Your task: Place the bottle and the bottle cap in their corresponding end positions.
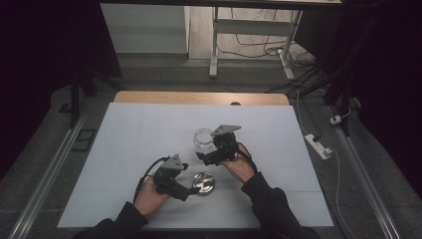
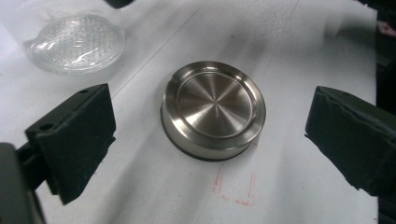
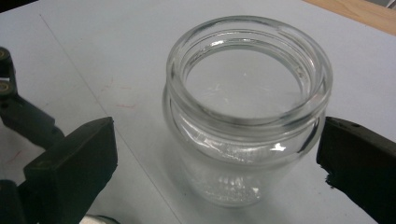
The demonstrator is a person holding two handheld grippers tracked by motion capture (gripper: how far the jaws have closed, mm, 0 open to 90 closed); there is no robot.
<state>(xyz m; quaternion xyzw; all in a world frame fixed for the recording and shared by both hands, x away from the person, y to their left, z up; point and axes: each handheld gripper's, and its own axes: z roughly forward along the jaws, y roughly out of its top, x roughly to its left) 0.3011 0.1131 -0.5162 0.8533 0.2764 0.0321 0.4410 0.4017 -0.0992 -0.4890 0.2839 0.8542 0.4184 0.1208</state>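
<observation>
A round brushed-metal lid lies flat on the white sheet, near the front middle of the table. My left gripper stands open around the lid, its black pads well clear of it on both sides. Farther back stands an upright, empty clear glass jar with no lid on it. My right gripper is open around the jar; the left pad is apart from the glass, the right pad sits close beside it.
The white sheet covers the table, with a wooden strip at its far edge. Faint red marks lie on the sheet just before the lid. A power strip and cables lie on the floor at the right.
</observation>
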